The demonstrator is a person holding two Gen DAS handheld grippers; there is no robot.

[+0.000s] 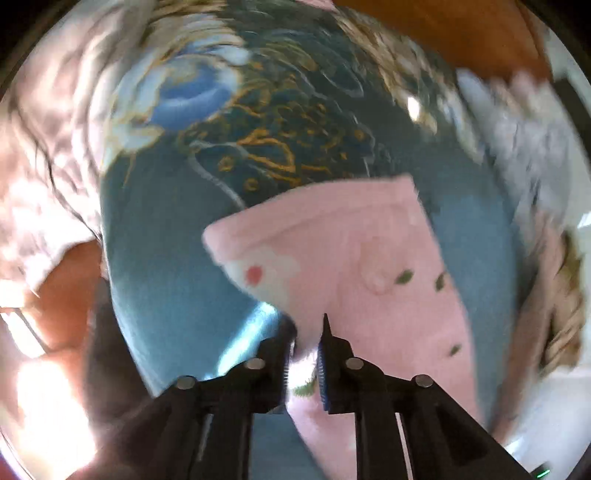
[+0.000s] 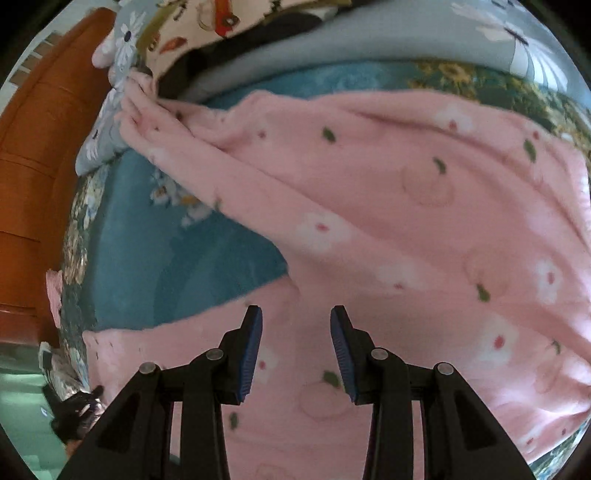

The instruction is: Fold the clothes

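A pink fleece garment (image 2: 388, 206) printed with white flowers and green leaves lies spread over a blue patterned bedspread (image 2: 155, 266). My right gripper (image 2: 296, 325) is open and empty just above the garment's near part. In the left wrist view, my left gripper (image 1: 306, 343) is shut on an edge of the same pink garment (image 1: 354, 254) and holds it lifted above the bedspread (image 1: 177, 258). The left view is blurred by motion.
An orange-brown wooden headboard (image 2: 40, 140) stands at the left. A floral pillow and bedding (image 2: 192, 26) lie at the far edge of the bed. A pinkish-white blanket (image 1: 44, 155) lies to the left in the left wrist view. A green floor (image 2: 22, 402) shows at the lower left.
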